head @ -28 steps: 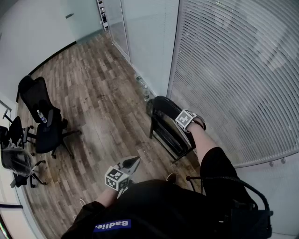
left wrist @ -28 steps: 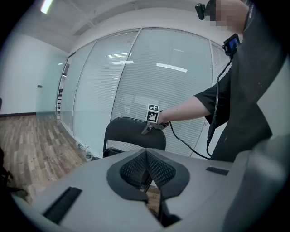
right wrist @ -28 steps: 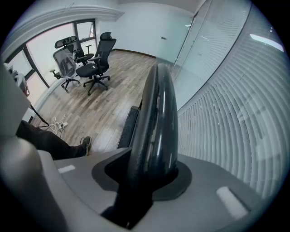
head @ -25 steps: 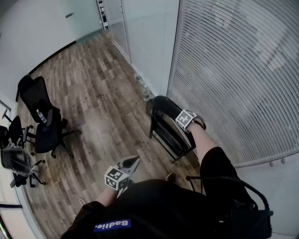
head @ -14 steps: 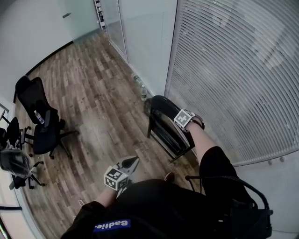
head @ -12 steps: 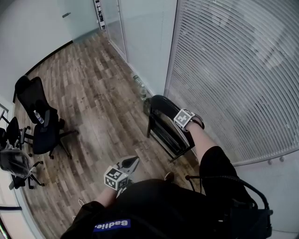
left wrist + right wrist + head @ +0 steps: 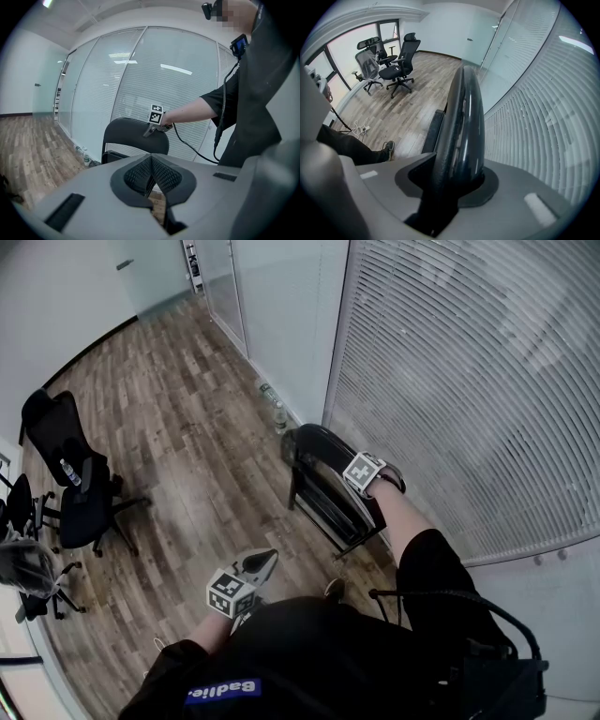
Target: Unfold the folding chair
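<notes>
Head view: black folding chair (image 7: 323, 495), glossy curved backrest, folded flat, upright on wood floor (image 7: 187, 437) beside window blinds (image 7: 469, 381). Right claw (image 7: 367, 474) clamps backrest's top edge. Left claw (image 7: 258, 566) clenched, empty, well apart.

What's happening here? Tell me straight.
A person holds a gripper in each hand. The right gripper is clamped on the top edge of the black folding chair, which stands by the window blinds and looks not yet unfolded. The left gripper is shut and empty, away from the chair.
</notes>
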Available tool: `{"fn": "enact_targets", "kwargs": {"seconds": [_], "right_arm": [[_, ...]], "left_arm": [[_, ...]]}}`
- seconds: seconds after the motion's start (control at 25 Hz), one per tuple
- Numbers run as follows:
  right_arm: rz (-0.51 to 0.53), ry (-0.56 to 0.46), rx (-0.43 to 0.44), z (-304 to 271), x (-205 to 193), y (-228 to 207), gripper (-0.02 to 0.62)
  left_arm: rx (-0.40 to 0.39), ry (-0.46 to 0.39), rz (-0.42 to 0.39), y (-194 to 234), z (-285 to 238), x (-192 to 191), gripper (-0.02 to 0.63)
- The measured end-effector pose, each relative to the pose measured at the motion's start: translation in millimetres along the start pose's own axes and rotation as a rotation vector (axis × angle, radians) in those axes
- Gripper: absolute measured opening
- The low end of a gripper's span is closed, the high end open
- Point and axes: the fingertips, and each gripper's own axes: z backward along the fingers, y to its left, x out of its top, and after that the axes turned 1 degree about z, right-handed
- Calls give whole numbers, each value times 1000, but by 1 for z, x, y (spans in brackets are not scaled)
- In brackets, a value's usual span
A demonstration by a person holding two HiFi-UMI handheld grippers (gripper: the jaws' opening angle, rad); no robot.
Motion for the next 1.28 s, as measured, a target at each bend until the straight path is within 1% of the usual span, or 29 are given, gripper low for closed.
{"fn": "enact_targets", "kwargs": {"seconds": [0.16,0.44,0.6,0.72,1.12,1.28], "right_arm": [[-2,7,2,4,0,-2,126],[2,-4,-5,3,3,-2,127],[0,5,3,4,1,-2,127],[0,7,1,6,-1,-3,127],[1,2,2,3,3,-7,127],[-2,3,1,3,3,-6,129]], "left_arm": [[-9,2,-1,-2,-5,7,6],[-25,4,-8,1,-12,6,6],[-21,3,-9,0,-17,17,6],[-29,7,-7,4,-20,10,6],[3,19,-22,20,-33,19,6],[-3,24,-51,24,-37,12,6]]}}
